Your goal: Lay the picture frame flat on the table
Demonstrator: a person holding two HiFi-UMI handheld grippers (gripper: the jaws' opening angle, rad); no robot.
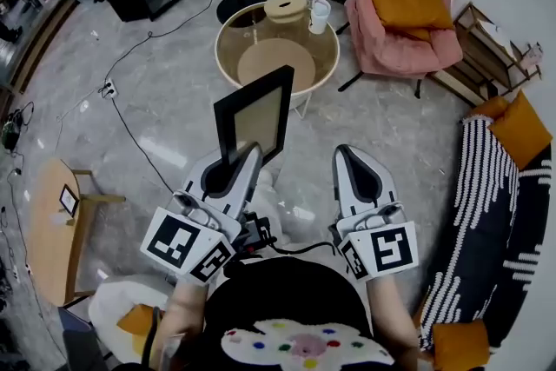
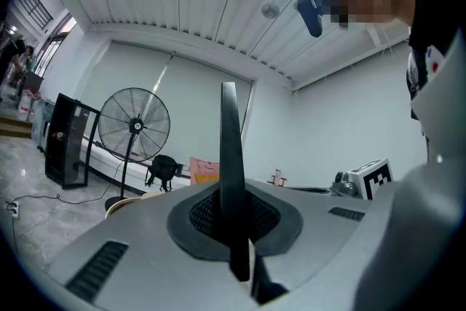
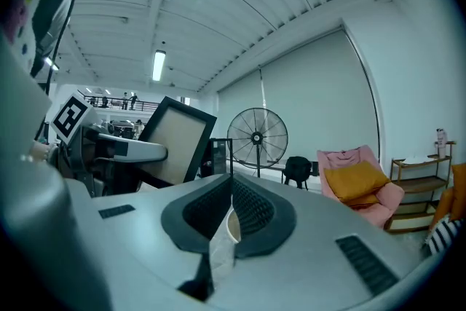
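The picture frame (image 1: 256,117) has a black border around a beige panel. It stands upright in the air in front of me, its lower edge pinched in my left gripper (image 1: 248,154), which is shut on it. Seen from the left gripper view, the frame (image 2: 230,156) is edge-on, a thin dark strip rising from between the jaws of the left gripper (image 2: 231,229). My right gripper (image 1: 343,154) hovers beside it to the right, shut, with nothing held. The right gripper view shows the frame (image 3: 177,140) off to the left of my right gripper (image 3: 231,207).
A round glass table (image 1: 228,48) stands ahead with a wooden lid (image 1: 287,6) and a white cup (image 1: 320,13) on it. A pink armchair (image 1: 400,9) sits at the back right and a striped sofa (image 1: 495,221) at the right. At the left is a small wooden side table (image 1: 52,226). Cables cross the floor.
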